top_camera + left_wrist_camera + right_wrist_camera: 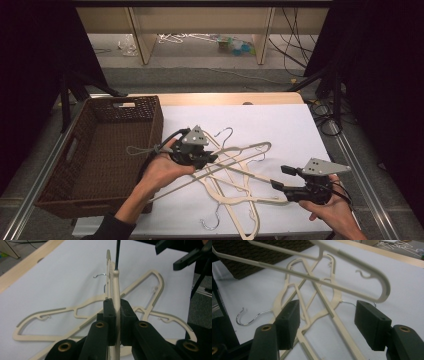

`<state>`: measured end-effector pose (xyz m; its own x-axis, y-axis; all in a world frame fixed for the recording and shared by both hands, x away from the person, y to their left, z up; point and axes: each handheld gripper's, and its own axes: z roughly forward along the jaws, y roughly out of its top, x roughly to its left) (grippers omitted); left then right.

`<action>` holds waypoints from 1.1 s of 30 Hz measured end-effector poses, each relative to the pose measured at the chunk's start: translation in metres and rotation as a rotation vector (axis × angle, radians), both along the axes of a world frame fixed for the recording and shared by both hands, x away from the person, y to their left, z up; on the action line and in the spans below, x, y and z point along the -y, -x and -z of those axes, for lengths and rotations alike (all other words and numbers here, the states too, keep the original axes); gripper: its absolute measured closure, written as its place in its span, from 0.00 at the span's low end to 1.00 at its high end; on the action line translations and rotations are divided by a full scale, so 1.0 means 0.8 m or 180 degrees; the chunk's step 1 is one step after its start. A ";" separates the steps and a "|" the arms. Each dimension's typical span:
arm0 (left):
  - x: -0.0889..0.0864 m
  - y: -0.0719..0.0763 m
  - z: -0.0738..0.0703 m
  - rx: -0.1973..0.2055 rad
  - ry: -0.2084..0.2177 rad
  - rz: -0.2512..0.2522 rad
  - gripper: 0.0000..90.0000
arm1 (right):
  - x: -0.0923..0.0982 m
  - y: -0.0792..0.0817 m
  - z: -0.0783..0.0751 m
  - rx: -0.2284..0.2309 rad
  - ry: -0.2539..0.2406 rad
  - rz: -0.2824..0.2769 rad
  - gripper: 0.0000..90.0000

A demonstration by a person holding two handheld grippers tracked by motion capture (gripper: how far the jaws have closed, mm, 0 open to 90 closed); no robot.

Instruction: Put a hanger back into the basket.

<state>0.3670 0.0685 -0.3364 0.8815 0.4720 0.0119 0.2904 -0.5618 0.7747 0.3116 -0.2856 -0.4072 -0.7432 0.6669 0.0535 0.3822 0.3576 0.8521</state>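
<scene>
The left gripper (pixel 209 159) has its jaws pinched tight on a cream hanger (pixel 115 287), gripping the flat plastic edge-on so that the hanger stands up thin between the two black pads (pixel 109 315) in the left gripper view. Beyond those jaws that hanger runs away from the claw to its neck, where a dark hook rod rises, and in the right gripper view the same raised hanger (pixel 352 260) crosses high above the right claw's jaws, tilted, clear of the white table cover (pixel 280 125). Under and just ahead of the left claw lies the pile of other hangers (pixel 235 185), cream frames crossed over one another flat on the cover, with metal hooks sticking out at the near and far ends. The right gripper (pixel 279 177) sits off to the pile's right side with its jaws spread wide; nothing is between its pads (pixel 287 322), which frame the crossed frames lying below and ahead of them, and a silver hook (pixel 249 317) curls on the cover just to the left of its left jaw. Behind the left hand (pixel 162 172), on the side away from the right claw, stands a brown wicker basket (pixel 150 112), its near corner touching the edge of the cover.
</scene>
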 end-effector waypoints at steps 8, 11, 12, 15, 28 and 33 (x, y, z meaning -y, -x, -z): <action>-0.041 -0.012 -0.060 0.0139 0.0221 -0.0207 0.95 | 0.000 0.001 0.005 -0.0014 0.0026 -0.0031 0.42; -0.069 -0.015 -0.078 0.0174 0.0384 -0.0372 0.95 | -0.002 0.001 0.008 -0.0073 0.0027 -0.0048 0.42; -0.079 -0.015 -0.082 0.0181 0.0447 -0.0443 0.95 | -0.002 0.001 0.010 -0.0059 0.0041 -0.0059 0.42; -0.109 -0.016 -0.093 0.0227 0.0483 -0.0554 0.95 | -0.003 0.001 0.012 -0.0074 0.0094 -0.0067 0.42; -0.248 -0.024 -0.090 0.0583 0.0436 -0.1207 0.95 | -0.011 0.000 0.018 -0.0116 0.0119 -0.0105 0.33; -0.290 -0.025 -0.065 0.0567 0.0429 -0.1416 0.95 | -0.012 -0.001 0.020 -0.0079 0.0091 -0.0113 0.33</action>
<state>0.3870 0.3005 -0.2846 0.5841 0.8097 0.0571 0.3356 -0.3049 0.8913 0.3124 -0.2760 -0.4228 -0.7652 0.6416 0.0534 0.3896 0.3955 0.8317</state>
